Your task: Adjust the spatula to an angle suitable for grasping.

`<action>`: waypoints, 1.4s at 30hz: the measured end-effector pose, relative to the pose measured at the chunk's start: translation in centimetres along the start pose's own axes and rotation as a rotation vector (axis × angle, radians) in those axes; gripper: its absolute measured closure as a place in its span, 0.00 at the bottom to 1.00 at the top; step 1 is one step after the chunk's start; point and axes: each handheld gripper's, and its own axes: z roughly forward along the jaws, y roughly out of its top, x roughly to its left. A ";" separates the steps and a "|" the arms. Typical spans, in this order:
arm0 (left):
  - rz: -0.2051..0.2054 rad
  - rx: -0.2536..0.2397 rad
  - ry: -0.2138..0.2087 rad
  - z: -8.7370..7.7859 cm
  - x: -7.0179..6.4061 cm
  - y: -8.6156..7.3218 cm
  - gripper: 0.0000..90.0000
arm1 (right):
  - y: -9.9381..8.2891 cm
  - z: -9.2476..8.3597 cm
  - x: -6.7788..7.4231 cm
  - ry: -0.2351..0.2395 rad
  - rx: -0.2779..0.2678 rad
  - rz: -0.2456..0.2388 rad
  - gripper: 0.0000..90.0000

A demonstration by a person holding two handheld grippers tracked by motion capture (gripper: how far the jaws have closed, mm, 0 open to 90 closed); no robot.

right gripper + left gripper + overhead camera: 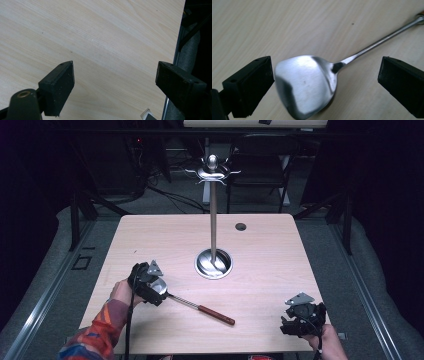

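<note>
- While the spatula (pixel 200 308) lies flat on the wooden table (pixel 270 270), its shiny metal blade sits under the left gripper (pixel 150 282) and its thin shaft runs out toward the near middle of the table, ending in a reddish-brown handle.
- In the left gripper view, the spatula's blade (pixel 304 86) rests between the two black jaws, which stand wide apart; the left jaw is just beside the blade's edge, the right jaw is well clear of it, and neither pad presses on the metal.
- The person's left hand (pixel 120 292) holds that gripper near the table's left side, with a bright patterned sleeve (pixel 97 332) coming in from the bottom edge.
- The right gripper (pixel 300 317) is held near the table's near right corner, well apart from the spatula.
- In the right gripper view, its jaws are spread wide over bare wood, with nothing between them and the table's edge off to one side.
- A tall metal stand (pixel 213 220) with curved hooks at its top rises from a round base at the middle of the table, beyond the spatula.
</note>
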 end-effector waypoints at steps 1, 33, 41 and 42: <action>0.013 0.000 -0.023 0.2 -0.1 0.2 0.00 | -0.1 0.0 0.0 -0.003 0.009 -0.002 0.17; 0.230 0.047 -0.229 3.4 -3.3 2.0 0.26 | -0.5 0.1 0.8 0.010 0.055 -0.088 0.17; 0.254 0.040 -0.202 3.7 -4.0 2.5 0.49 | -0.5 0.2 0.9 0.007 0.055 -0.090 0.17; 0.254 0.037 -0.205 3.8 -4.1 2.5 0.49 | -0.5 0.2 0.9 0.007 0.055 -0.090 0.17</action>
